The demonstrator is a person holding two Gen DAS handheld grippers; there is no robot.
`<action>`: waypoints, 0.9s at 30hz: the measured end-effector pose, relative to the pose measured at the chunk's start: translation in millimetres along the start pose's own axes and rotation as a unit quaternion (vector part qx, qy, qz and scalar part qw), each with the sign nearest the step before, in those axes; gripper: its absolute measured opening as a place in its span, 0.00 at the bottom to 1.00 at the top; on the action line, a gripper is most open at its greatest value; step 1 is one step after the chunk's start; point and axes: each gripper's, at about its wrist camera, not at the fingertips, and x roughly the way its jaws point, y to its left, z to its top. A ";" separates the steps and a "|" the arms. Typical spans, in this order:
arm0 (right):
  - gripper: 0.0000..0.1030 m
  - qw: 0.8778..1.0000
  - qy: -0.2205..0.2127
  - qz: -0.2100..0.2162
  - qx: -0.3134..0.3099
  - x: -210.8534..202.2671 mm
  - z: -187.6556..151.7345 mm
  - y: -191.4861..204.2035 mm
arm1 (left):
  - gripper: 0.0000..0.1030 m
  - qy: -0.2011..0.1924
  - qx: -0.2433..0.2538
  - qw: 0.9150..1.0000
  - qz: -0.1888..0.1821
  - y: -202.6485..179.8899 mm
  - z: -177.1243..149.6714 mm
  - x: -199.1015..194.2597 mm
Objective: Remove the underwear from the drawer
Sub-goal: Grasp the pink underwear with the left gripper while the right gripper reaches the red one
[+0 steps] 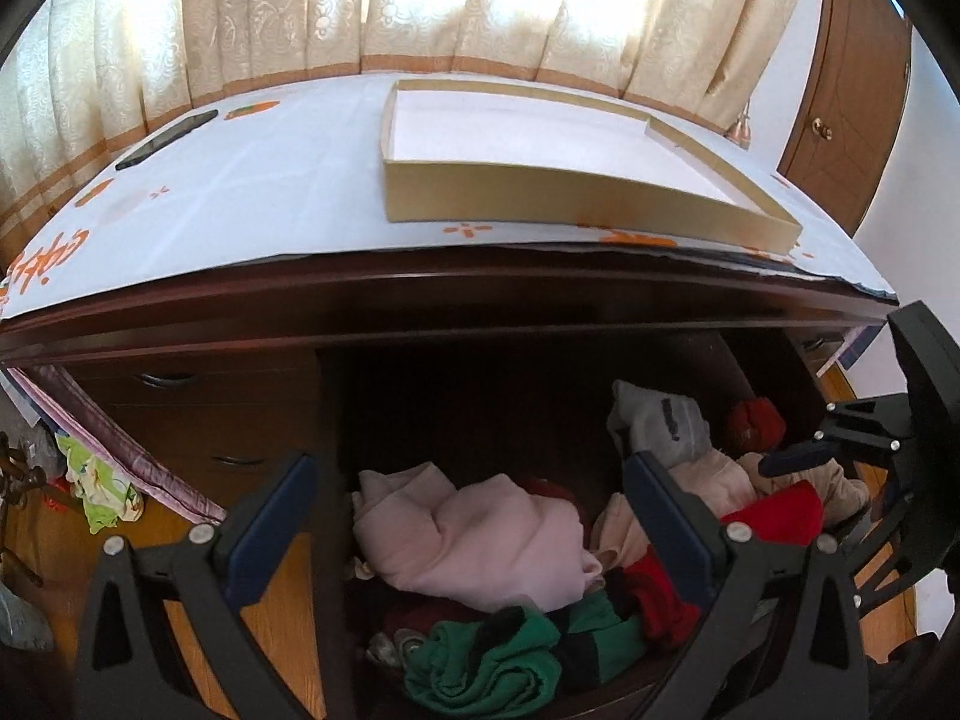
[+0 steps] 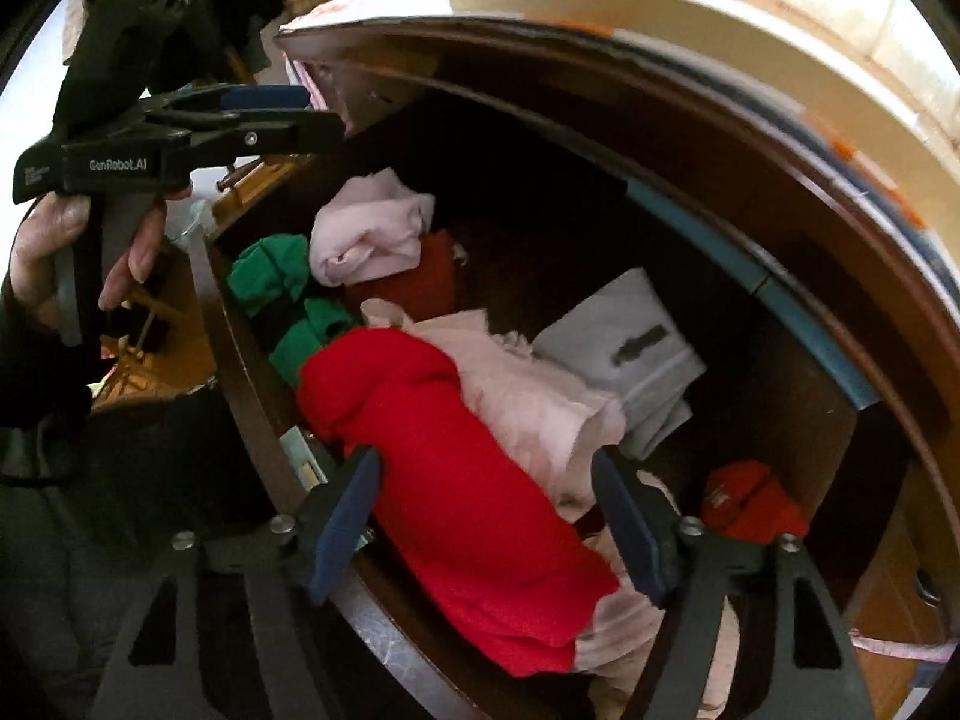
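**Grippers over the open drawer**

Open drawer of dark wood, filling the middle of both views, stuffed with clothes. In the right wrist view: red garment lying long from centre to lower middle, between the blue pads of the right gripper. Jaws parted, pads either side of the red cloth, left pad apart from it, right pad close beside; no pinch visible. Pink garment just right of the red one, grey folded piece further right, green garment at the left wall, small red item lower right.

Left gripper in the left wrist view: jaws spread wide, released, hovering above a pink bundle, nothing held. Upper left of the right view: a hand gripping that tool's handle.

Above the drawer, a shallow tray on the tabletop, curtains behind.
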 end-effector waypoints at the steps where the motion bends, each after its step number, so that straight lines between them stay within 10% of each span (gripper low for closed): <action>1: 0.70 1.000 0.007 0.005 0.002 0.9 1.5 -1.4 | 1.00 0.001 0.000 1.000 0.000 0.1 0.0 0.7; 22: 0.55 0.998 0.042 0.042 0.004 15.0 -2.1 -2.5 | 1.00 0.093 0.059 0.994 -0.015 -20.3 -18.1 51.7; 27: 0.55 0.998 0.039 0.047 0.008 13.6 -3.6 -5.0 | 0.85 0.121 0.055 0.991 -0.015 -19.4 -19.8 64.2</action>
